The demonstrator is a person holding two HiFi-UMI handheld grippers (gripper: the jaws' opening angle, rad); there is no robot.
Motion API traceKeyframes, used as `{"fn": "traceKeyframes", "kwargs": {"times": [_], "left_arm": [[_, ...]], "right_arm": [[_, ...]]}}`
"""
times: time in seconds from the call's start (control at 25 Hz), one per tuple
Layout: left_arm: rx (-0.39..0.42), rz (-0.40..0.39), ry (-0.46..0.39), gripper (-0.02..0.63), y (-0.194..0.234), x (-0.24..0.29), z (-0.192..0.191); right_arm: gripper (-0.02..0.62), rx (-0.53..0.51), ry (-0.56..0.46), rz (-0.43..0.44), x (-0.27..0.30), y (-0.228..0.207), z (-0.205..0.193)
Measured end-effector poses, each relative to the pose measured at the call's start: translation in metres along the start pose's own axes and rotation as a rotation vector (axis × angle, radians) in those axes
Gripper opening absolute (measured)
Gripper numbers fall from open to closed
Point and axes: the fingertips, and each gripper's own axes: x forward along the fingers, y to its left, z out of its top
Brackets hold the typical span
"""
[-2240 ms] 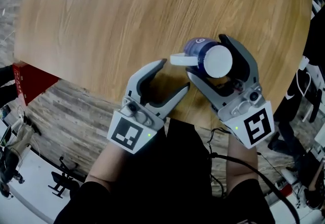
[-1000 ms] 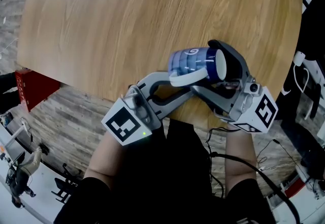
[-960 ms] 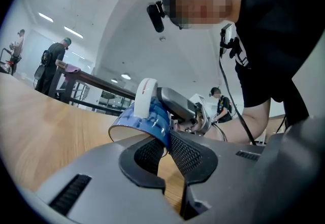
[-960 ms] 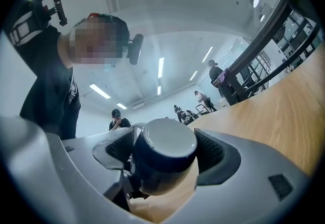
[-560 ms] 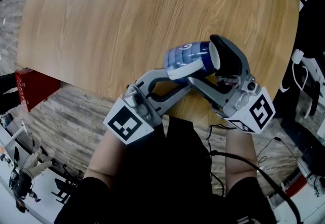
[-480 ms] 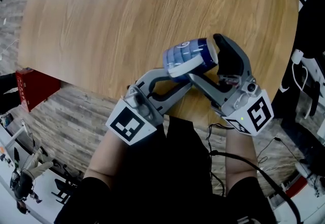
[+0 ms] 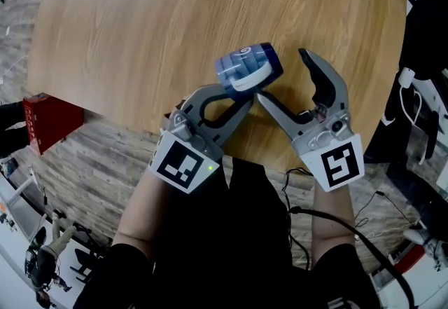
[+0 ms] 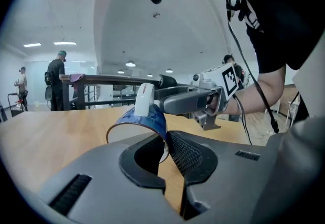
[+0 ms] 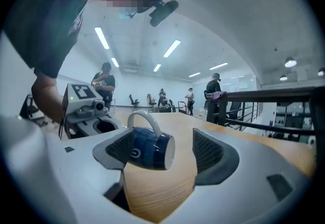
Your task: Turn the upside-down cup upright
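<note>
A blue cup (image 7: 245, 66) with a white handle (image 7: 250, 80) hangs on its side just above the wooden table (image 7: 154, 13), mouth toward me. My left gripper (image 7: 236, 96) is shut on the wall of the cup at its rim (image 8: 163, 139). In the left gripper view the cup (image 8: 138, 120) tilts away with the handle on top. My right gripper (image 7: 282, 75) stands open to the cup's right. In the right gripper view the cup (image 9: 147, 148) floats ahead of its spread jaws (image 9: 160, 153), and I cannot tell whether the left pad touches it.
The cup is near the table's front edge. A red box (image 7: 47, 115) stands on the floor to the left. Cables and dark gear (image 7: 413, 111) sit by the table's right side. Several people stand far back (image 8: 55, 83) in the hall.
The right gripper, shut on the cup's body before, has let go and rolled level. The left gripper came in, closed on the rim and carried the cup a little left.
</note>
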Motion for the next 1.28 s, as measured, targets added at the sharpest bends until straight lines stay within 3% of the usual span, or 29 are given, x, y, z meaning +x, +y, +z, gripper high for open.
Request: {"fn": "traceKeyframes", "kwargs": {"times": [0.36,0.48,0.96,1.08,1.28], "left_arm": [[0.009,-0.007,0.255,0.037,0.006,-0.005,-0.016],[0.0,-0.032,0.327,0.037,0.0,-0.004,-0.02],[0.097,-0.154,0.509,0.038,-0.018,0.0,-0.024],[0.089,-0.155,0.503,0.046,-0.018,0.001,-0.023],[0.07,-0.126,0.439,0.061,-0.013,0.001,-0.022]], "right_arm": [[0.309,-0.24,0.283,0.063,0.008,0.019,-0.017],[0.191,-0.275,0.314,0.037,0.01,0.017,-0.013],[0.072,-0.538,0.465,0.129,0.013,0.024,-0.021],[0.063,-0.479,0.413,0.05,0.015,0.018,-0.022],[0.054,-0.23,0.239,-0.136,0.013,0.002,-0.036]]}}
